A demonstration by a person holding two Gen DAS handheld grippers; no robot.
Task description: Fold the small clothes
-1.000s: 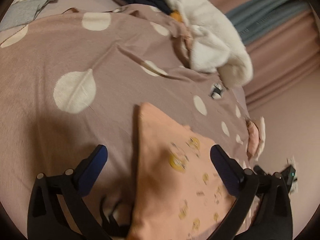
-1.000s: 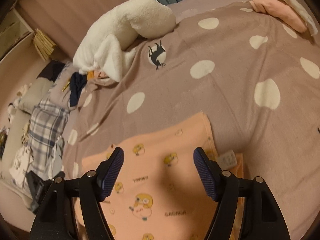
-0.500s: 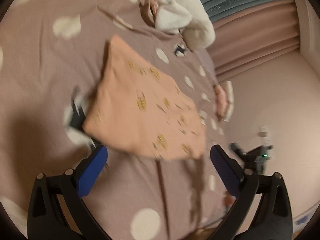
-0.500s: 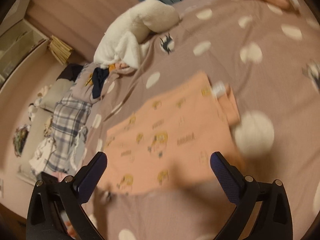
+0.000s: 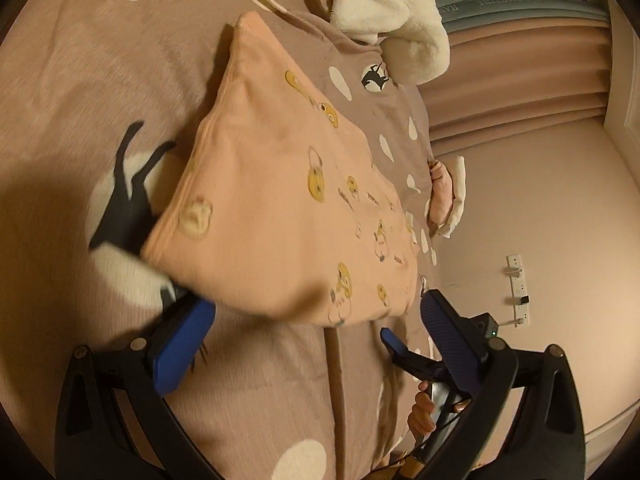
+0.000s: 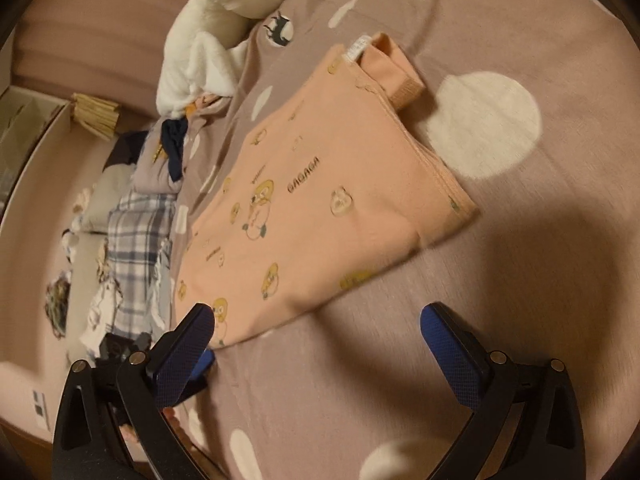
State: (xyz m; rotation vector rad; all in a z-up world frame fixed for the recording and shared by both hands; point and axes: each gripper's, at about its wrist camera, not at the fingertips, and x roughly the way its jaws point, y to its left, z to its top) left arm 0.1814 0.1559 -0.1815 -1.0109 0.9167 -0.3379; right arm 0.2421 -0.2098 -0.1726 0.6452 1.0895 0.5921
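A folded peach garment (image 5: 288,200) with yellow cartoon prints lies flat on the mauve spotted bedspread (image 5: 80,60). It also shows in the right wrist view (image 6: 320,204), with a white label and a cuff at its far corner. My left gripper (image 5: 316,324) is open and empty, just short of the garment's near edge. My right gripper (image 6: 320,328) is open and empty, at the garment's near corner. The right gripper's blue fingertip (image 5: 394,346) and the hand holding it show in the left wrist view.
A white fluffy blanket (image 5: 392,8) lies at the far side of the bed. A pile of clothes, with plaid (image 6: 136,232) and navy (image 6: 176,140) pieces, lies to the left. A pink-and-white item (image 5: 446,196) sits at the bed edge. A wall socket strip (image 5: 518,292) is beyond.
Both grippers have pulled back from the peach garment and opened wide. The garment now lies folded on the bedspread, released.
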